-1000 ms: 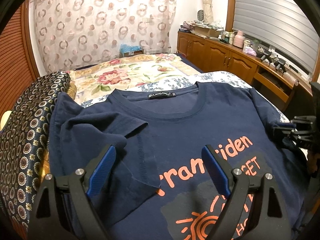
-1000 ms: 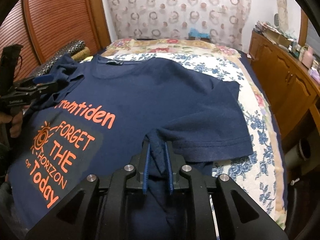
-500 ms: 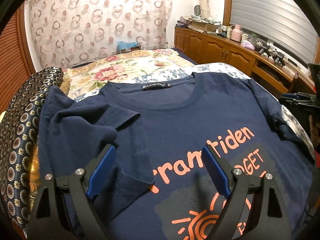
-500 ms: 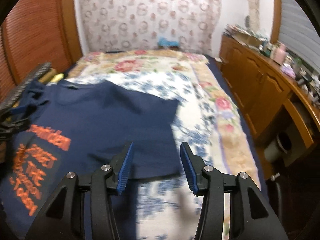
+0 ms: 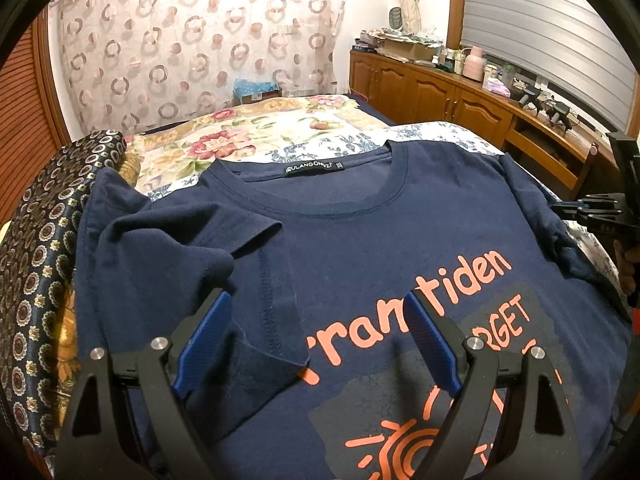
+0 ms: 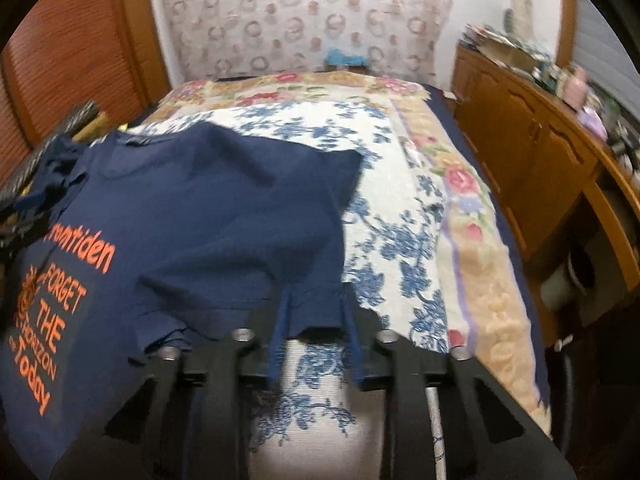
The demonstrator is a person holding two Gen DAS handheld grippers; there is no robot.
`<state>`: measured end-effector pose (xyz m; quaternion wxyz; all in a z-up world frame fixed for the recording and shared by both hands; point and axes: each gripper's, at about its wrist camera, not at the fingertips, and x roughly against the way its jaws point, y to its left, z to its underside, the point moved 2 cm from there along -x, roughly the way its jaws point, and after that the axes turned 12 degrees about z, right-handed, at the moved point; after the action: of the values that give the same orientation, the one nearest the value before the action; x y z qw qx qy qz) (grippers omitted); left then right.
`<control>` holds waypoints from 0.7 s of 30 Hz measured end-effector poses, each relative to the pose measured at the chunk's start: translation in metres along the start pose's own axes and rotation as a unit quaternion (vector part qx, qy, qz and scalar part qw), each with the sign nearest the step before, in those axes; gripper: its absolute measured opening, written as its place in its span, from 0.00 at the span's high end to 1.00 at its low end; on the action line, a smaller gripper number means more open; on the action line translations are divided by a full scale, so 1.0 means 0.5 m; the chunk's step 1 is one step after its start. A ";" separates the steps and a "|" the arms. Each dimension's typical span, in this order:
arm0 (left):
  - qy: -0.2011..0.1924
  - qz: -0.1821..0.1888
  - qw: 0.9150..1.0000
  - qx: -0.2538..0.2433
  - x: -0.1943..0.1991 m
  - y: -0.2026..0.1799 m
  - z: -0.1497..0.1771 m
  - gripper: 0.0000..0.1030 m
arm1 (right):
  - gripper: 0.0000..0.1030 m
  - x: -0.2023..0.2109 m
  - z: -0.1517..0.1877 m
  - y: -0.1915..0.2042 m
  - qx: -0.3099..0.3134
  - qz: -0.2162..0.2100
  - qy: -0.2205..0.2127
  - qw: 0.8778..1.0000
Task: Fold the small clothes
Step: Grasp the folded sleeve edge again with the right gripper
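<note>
A navy T-shirt (image 5: 360, 248) with orange print lies face up on the bed; it also shows in the right wrist view (image 6: 200, 220). Its left sleeve (image 5: 192, 248) is folded in over the chest. My left gripper (image 5: 316, 320) is open and empty just above the shirt, straddling the folded sleeve's hem. My right gripper (image 6: 316, 320) is open, low at the shirt's right sleeve (image 6: 312, 296), whose edge lies between the blue pads; the view is blurred. The right gripper also shows at the far right of the left wrist view (image 5: 600, 212).
A floral bedspread (image 6: 400, 208) covers the bed. A dark patterned cloth (image 5: 36, 264) lies along the shirt's left side. Wooden cabinets (image 5: 460, 96) with clutter on top run along the right wall. A curtain (image 5: 192, 48) hangs behind the bed.
My right gripper let go of the shirt fabric it was pinching, opened, swung out to the right and came back low at the right sleeve. My left gripper stayed open and shifted slightly.
</note>
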<state>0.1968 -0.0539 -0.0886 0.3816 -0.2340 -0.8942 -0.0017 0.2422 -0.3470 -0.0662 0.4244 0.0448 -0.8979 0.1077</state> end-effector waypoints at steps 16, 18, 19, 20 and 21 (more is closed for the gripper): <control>-0.031 -0.033 0.999 0.016 0.079 0.045 -0.002 0.14 | 0.96 0.058 -0.167 0.187 0.090 -0.093 -0.088 0.988; -0.032 -0.036 0.999 0.020 0.086 0.055 -0.002 0.14 | 0.94 0.054 -0.179 0.209 0.100 -0.082 -0.095 0.987; -0.033 -0.037 0.999 0.021 0.089 0.061 -0.003 0.14 | 0.85 0.050 -0.183 0.216 0.104 -0.073 -0.098 0.987; -0.034 -0.040 0.998 0.021 0.092 0.065 -0.004 0.14 | 0.78 0.045 -0.188 0.219 0.106 -0.067 -0.099 0.987; -0.034 -0.043 0.998 0.021 0.097 0.070 -0.006 0.14 | 0.63 0.041 -0.190 0.215 0.105 -0.065 -0.098 0.987</control>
<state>0.1846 -0.0032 -0.0594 0.3549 -0.1871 -0.9159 0.0084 0.2820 -0.2200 -0.0085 0.3332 0.1579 -0.9142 0.1683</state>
